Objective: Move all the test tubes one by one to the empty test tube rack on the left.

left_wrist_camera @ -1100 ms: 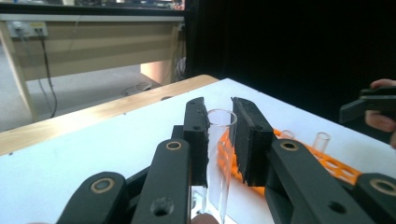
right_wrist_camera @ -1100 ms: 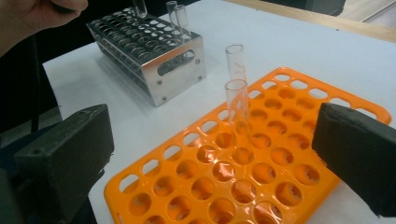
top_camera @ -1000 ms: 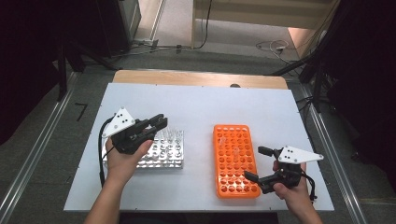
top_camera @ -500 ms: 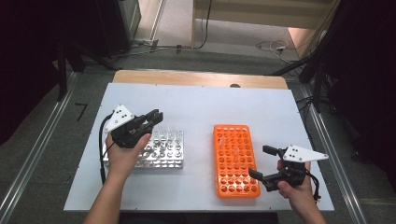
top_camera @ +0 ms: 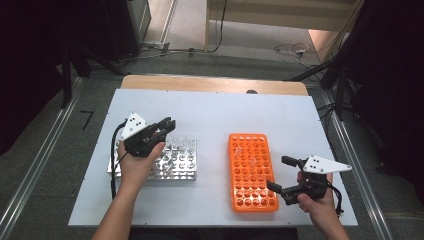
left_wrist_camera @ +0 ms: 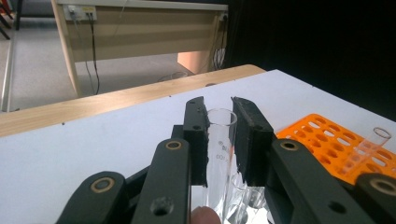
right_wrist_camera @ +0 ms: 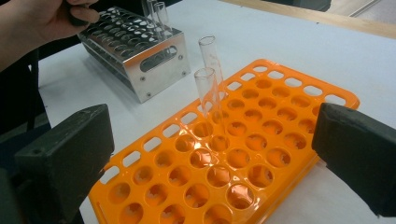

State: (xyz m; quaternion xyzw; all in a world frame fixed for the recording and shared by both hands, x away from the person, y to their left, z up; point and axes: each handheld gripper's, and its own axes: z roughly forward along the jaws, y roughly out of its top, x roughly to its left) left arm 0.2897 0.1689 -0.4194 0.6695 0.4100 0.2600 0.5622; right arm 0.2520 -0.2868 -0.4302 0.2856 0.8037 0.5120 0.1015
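Over the shiny perforated metal rack (top_camera: pixel 165 162) at the table's left, the left gripper (top_camera: pixel 167 125), clamped on a clear glass test tube (left_wrist_camera: pixel 218 154), has sunk slightly since a second ago, probably seizing it for the orange plastic rack (top_camera: pixel 251 170), beside which the right gripper (top_camera: pixel 280 174) waits agape.

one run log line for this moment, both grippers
left gripper: shut on test tube over metal rack | right gripper: open, beside orange rack | orange rack: two tubes standing
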